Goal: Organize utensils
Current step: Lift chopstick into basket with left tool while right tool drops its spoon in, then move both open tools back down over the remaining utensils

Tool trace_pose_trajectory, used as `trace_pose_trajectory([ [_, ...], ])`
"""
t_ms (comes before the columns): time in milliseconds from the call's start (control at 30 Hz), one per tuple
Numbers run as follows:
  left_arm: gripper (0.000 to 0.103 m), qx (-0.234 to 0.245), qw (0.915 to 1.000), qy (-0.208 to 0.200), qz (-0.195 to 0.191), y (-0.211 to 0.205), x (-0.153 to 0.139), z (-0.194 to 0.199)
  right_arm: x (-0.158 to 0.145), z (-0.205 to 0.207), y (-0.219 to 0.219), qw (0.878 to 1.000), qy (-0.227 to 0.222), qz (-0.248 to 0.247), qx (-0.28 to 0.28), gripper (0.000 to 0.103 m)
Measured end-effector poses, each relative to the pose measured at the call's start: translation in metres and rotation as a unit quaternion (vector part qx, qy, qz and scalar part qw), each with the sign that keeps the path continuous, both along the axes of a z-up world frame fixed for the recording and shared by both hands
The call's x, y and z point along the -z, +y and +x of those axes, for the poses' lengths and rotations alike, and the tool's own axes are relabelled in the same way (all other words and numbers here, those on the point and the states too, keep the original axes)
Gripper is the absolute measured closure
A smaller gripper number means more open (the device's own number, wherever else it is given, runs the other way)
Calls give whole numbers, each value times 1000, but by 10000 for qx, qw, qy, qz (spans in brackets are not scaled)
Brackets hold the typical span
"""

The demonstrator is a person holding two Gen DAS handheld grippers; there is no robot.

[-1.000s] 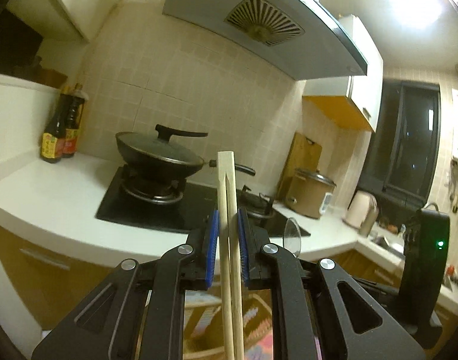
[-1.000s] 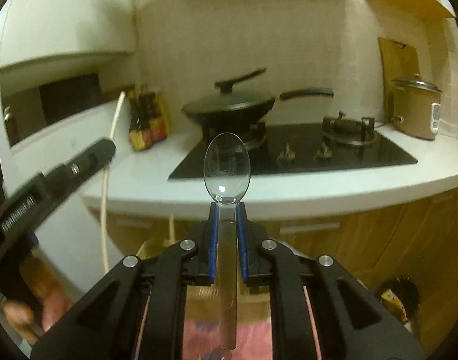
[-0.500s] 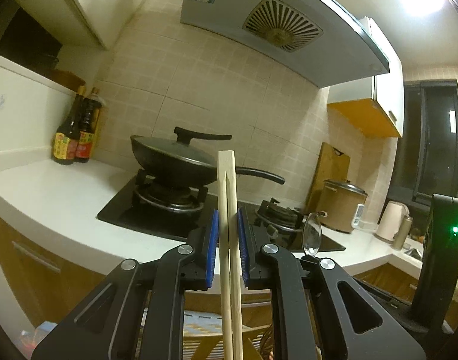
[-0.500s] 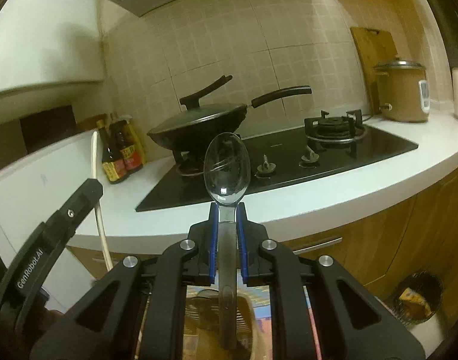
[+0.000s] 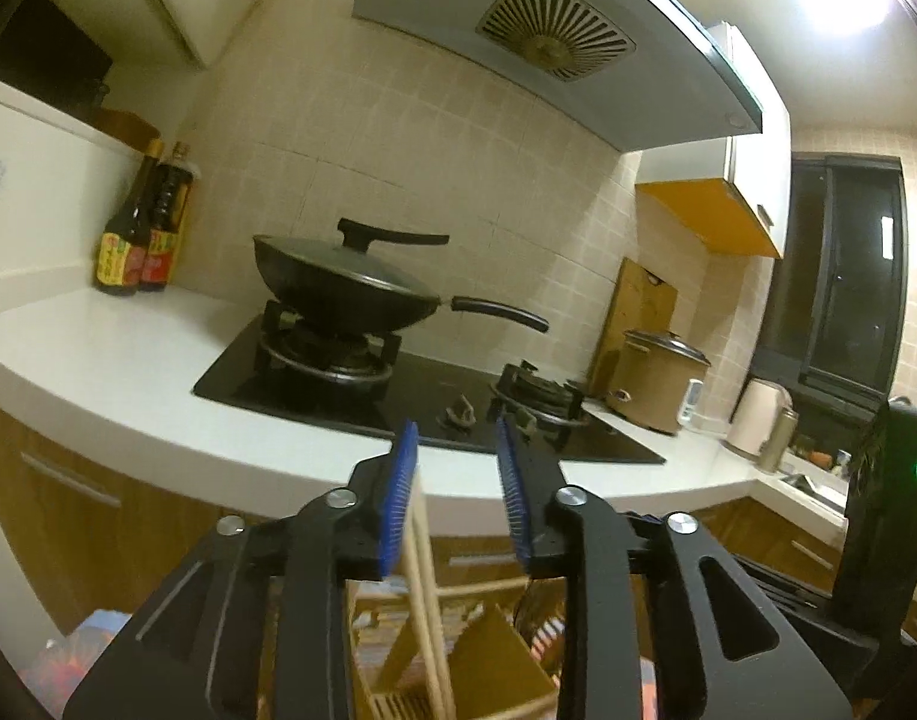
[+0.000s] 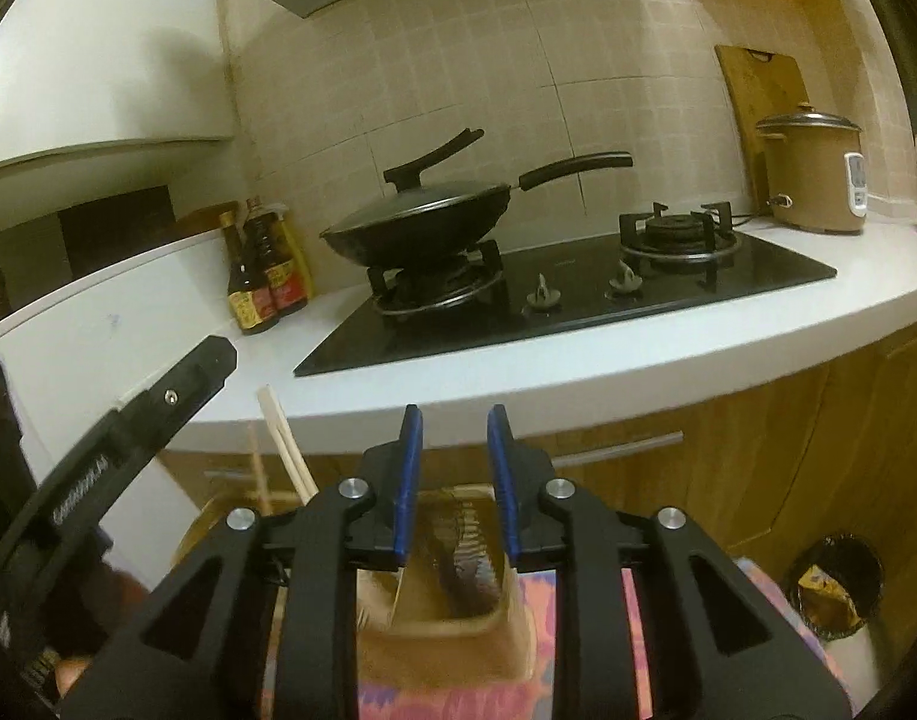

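My left gripper (image 5: 456, 495) is open. A pair of wooden chopsticks (image 5: 425, 594) stands between its jaws, leaning by the left pad, its lower end down in a wooden utensil holder (image 5: 494, 660). My right gripper (image 6: 452, 483) is open and empty above a compartment of the wooden holder (image 6: 452, 630); a dark blurred shape inside it may be the metal spoon. The chopsticks (image 6: 284, 444) also show in the right wrist view, left of my right gripper, beside the left gripper's black body (image 6: 116, 432).
A white counter (image 6: 608, 354) carries a black gas hob (image 6: 578, 300) with a lidded wok (image 6: 422, 216), sauce bottles (image 6: 263, 276) at left and a rice cooker (image 6: 815, 177) at right. Wooden cabinets sit below. A bin (image 6: 833, 582) stands on the floor at right.
Both grippers have opened. The chopsticks have dropped from the left jaws down into the holder. The spoon has left the right jaws and is gone from between them.
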State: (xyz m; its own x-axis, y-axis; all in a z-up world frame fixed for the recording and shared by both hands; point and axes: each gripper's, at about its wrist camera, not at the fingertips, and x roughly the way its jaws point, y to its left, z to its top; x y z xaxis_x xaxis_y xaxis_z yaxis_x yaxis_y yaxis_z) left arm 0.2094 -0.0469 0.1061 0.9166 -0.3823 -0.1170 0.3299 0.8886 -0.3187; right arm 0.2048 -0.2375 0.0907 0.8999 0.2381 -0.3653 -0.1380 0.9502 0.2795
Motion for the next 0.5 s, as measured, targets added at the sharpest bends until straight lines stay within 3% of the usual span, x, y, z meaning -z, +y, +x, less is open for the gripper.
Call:
trace_pose_trajectory([
  [33,60,32,10000,46,-4,4,0,-4,1,-9,0,10000,48,9,-41,83],
  [100,55,60,9999,116,-30,12,-1,-13,2,-24,0,9999,128,-5,-81,79],
  [233,53,169,9995,267,-10,30,0,-38,8,-53,0,9994,299,20,-178,57],
  [500,50,318,9977,559,194,50,12,-93,26,-110,5,9973,702,-86,-220,57],
])
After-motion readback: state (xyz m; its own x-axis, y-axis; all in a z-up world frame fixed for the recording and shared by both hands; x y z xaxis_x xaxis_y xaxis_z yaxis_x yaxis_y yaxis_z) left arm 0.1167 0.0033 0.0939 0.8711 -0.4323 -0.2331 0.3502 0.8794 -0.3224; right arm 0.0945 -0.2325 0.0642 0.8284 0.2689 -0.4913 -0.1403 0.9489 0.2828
